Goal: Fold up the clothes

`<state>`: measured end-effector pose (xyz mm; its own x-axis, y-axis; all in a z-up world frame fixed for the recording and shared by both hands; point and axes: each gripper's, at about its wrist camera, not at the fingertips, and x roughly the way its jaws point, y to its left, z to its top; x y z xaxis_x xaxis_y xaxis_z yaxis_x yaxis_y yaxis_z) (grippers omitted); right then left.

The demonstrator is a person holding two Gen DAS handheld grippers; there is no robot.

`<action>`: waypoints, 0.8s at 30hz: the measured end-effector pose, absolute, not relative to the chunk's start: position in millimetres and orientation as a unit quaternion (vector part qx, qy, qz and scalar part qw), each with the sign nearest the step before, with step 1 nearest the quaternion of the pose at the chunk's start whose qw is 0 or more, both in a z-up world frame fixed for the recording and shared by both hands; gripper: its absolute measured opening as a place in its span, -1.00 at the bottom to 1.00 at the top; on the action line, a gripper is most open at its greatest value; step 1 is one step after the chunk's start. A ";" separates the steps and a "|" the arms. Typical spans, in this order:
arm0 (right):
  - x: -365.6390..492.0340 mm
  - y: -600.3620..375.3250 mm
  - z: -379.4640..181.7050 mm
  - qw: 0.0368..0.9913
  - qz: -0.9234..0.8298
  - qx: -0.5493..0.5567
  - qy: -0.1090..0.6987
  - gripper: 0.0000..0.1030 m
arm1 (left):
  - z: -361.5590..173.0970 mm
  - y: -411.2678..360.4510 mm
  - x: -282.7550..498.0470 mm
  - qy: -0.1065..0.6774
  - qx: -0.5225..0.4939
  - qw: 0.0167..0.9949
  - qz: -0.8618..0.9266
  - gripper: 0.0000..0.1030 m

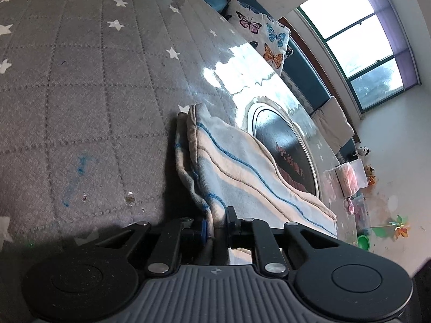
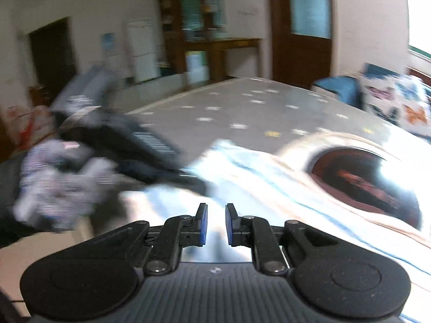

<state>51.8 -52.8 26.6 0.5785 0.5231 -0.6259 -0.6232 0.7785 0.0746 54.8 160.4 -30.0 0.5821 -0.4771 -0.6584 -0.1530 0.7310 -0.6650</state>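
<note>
Clearly, left hand-held gripper (image 1: 216,223) pinches striped cloth (image 1: 242,167); right hand-held gripper (image 2: 216,224) seemingly empty, slightly parted.

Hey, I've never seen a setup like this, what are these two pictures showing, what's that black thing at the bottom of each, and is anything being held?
No robot here: a person carries a hand-held two-finger gripper in each hand, each with a camera looking along its fingers. The black thing is the gripper itself.

The left-hand view shows the left gripper pinched shut on an edge of a folded pale cloth with blue stripes. The cloth lies on a grey star-patterned table cover under clear plastic, beside a dark round inset.

The right-hand view is blurred. The right gripper hangs over the same cloth with a narrow gap between its blue pads, holding nothing. The other gloved hand appears at left.
</note>
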 end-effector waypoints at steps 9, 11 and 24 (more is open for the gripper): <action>120.0 -103.4 -12.6 0.911 0.180 -0.052 0.367 -0.75 | -29.6 157.3 57.6 0.450 -0.345 0.818 -0.102 -0.72; 126.4 -101.2 -18.7 0.911 0.172 -0.059 0.370 -0.75 | -29.7 157.1 58.3 0.450 -0.344 0.818 -0.102 -0.72; 149.5 -86.5 -26.9 0.924 0.136 -0.059 0.352 -0.76 | -26.4 156.1 61.6 0.448 -0.343 0.819 -0.106 -0.72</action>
